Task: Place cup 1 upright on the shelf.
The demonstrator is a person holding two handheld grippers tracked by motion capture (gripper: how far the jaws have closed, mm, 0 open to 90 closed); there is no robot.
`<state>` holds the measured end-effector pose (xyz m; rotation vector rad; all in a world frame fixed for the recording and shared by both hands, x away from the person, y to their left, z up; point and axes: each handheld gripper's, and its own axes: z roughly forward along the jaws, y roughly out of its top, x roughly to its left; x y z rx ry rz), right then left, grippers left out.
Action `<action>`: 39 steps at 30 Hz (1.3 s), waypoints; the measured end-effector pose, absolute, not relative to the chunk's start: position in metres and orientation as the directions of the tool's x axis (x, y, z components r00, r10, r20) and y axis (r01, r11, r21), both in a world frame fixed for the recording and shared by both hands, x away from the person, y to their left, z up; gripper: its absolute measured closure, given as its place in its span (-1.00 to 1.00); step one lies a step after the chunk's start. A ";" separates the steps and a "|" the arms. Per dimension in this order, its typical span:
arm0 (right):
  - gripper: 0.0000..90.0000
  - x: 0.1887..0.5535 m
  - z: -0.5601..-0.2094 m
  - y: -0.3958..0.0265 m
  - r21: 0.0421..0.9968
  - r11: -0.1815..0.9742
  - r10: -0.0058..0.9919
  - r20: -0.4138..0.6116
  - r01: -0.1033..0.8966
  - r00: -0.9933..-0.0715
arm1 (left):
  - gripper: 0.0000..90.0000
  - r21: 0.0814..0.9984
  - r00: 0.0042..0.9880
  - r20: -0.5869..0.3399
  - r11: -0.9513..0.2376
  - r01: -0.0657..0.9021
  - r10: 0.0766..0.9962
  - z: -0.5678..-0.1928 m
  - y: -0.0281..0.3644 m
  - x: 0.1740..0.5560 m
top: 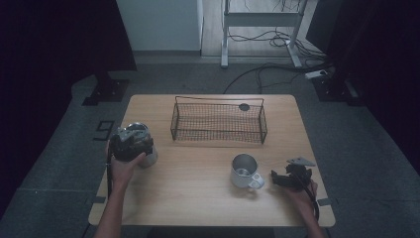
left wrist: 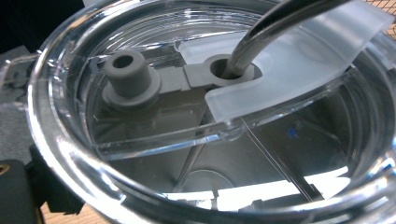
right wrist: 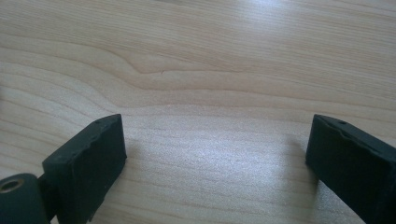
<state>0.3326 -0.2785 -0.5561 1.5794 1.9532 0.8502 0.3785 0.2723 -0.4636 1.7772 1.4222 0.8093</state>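
Two grippers: your left gripper [top: 131, 144] sits at the steel tumbler [top: 143, 148] with its slippery clear lid [left wrist: 205, 116] on the bench's [top: 198, 163] left; grip unclear. Your right gripper [right wrist: 215, 154] rests spread, empty.

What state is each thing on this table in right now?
Tumbler: upright, clear lid on, metal straw through it.
Steel mug: upright, empty.
Wire basket: upright; one small dark disc sits at its back edge.
Left gripper: over the tumbler.
Right gripper: open, empty.
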 end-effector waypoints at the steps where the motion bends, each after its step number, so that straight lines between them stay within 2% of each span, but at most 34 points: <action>1: -0.89 0.333 -0.556 -0.278 0.725 0.139 0.977 0.013 0.675 -0.215 | -0.91 0.835 0.200 0.044 -0.146 0.531 0.979 -0.463 0.272 0.378; 8: -0.89 0.333 -0.556 -0.279 0.725 0.138 0.977 0.013 0.675 -0.214 | -0.90 0.851 0.209 0.004 -0.113 0.513 0.978 -0.453 0.272 0.372; 39: -0.89 0.333 -0.556 -0.279 0.725 0.140 0.977 0.011 0.674 -0.215 | -0.90 0.878 0.247 0.004 -0.122 0.464 0.969 -0.409 0.258 0.362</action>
